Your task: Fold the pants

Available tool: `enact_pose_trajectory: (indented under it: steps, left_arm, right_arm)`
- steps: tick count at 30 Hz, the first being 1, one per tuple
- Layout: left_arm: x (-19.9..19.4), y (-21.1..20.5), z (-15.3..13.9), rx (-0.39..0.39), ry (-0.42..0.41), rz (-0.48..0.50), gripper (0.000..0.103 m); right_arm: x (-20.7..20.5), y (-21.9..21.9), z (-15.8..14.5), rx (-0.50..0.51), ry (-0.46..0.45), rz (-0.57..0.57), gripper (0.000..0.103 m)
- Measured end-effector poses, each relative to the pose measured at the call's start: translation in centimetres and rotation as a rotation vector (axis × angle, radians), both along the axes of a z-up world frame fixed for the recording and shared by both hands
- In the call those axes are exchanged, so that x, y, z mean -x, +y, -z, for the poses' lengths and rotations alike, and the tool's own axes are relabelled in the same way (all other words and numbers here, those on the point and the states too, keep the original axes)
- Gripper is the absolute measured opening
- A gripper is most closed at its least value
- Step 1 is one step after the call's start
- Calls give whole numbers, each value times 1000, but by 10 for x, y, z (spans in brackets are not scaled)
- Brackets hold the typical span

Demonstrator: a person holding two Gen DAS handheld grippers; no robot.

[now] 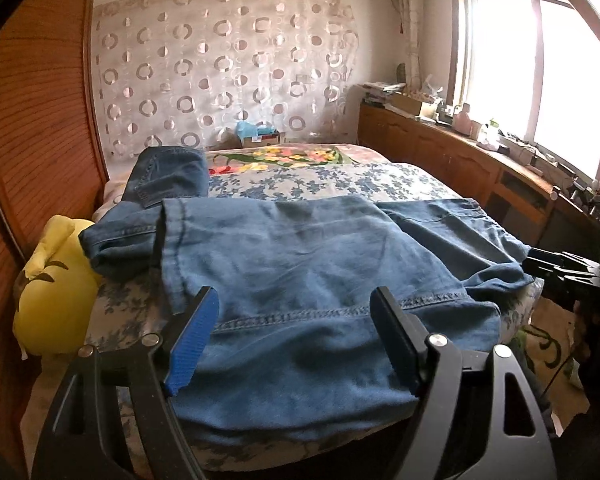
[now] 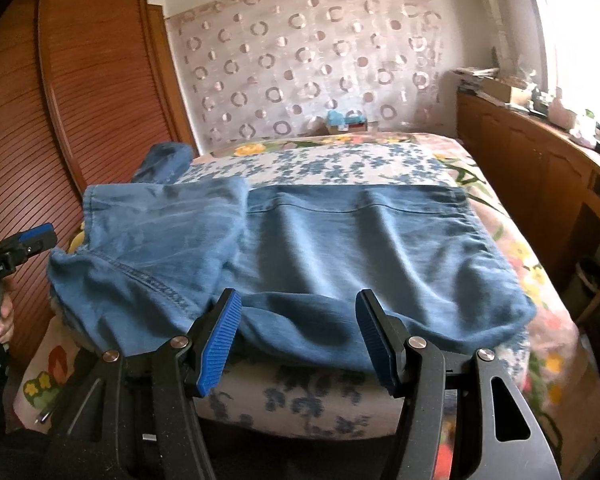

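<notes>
Floral bed (image 2: 340, 168) fills the room beyond both sets of fingers; pants (image 2: 300, 256) lie across it just ahead of them, one leg end laid over the body, another end bunched farther off toward the wardrobe (image 1: 36, 128); left gripper (image 1: 296, 344) and right gripper (image 2: 300, 340) are spread, gripping nothing; folding looks partly done, with further folds and squaring left.

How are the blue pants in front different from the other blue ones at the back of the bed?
The front pants are spread wide and flat across the bed's near edge; the back jeans sit in a small bunched heap at the far left. The front pants look lighter blue, the back jeans darker. Both are denim, lie on the flowery bedspread, and neither gripper holds them.
</notes>
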State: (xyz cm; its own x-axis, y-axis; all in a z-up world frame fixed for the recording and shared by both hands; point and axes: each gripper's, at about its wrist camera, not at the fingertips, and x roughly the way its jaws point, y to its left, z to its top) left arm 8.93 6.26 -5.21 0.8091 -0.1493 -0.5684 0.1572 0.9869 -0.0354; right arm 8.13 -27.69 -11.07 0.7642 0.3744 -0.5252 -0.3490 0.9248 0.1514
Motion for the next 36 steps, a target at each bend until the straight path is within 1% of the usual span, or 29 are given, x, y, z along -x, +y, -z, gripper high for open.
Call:
enact_pose_trajectory:
  steps: [14, 29, 32, 36]
  left_arm:
    - [-10, -38, 13, -11, 36, 61, 79]
    - [-17, -63, 35, -20, 81, 105, 79]
    - [-16, -66, 39, -11, 75, 113, 79]
    - [-18, -70, 47, -23, 81, 109, 79]
  right_arm:
    - [9, -38, 1, -5, -5, 156, 62]
    - [3, -49, 4, -18, 52, 272, 61]
    - [1, -49, 6, -18, 69, 295, 61]
    - [0, -52, 3, -32, 86, 306, 61]
